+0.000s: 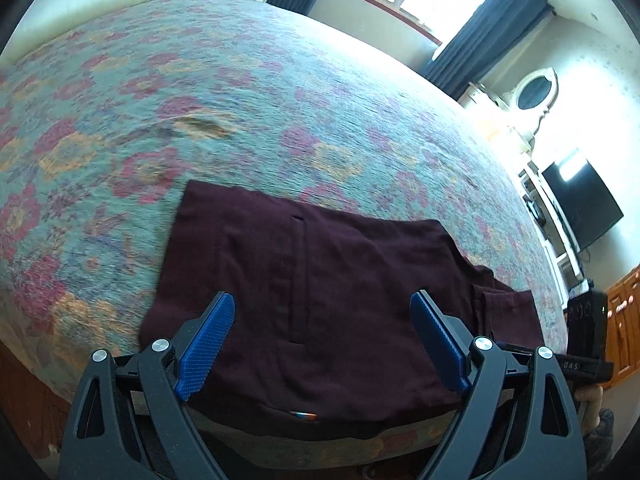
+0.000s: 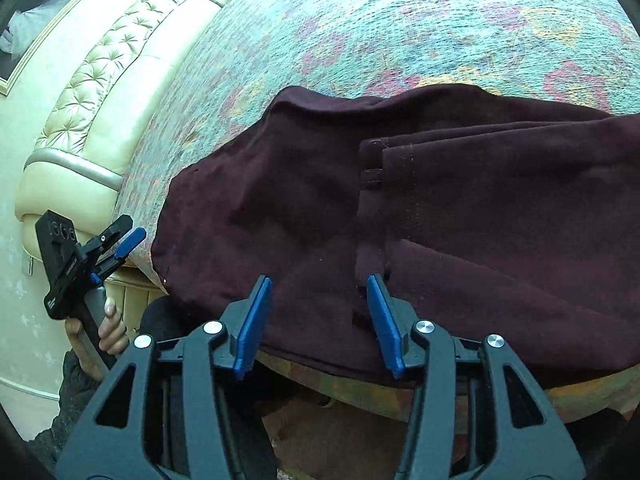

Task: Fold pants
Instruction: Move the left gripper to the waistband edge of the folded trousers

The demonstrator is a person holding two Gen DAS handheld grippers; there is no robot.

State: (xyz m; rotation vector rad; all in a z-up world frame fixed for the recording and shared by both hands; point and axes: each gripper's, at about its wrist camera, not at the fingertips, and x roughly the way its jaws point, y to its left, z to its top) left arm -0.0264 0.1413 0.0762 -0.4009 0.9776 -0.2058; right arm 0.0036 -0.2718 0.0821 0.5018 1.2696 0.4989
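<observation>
Pants, dark maroon, lie folded on the floral bedspread near its front edge; I see my left gripper spread wide above them, nothing between its blue pads; my right gripper stands parted over the cloth by the bed's edge, gripping nothing; a cream tufted headboard sits beyond.

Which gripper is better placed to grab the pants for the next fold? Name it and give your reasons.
Right, probably. The right gripper hangs open directly over the near edge of the pants, beside the folded leg layers. The left gripper is open too, over the flat pocket panel, holding nothing.
</observation>
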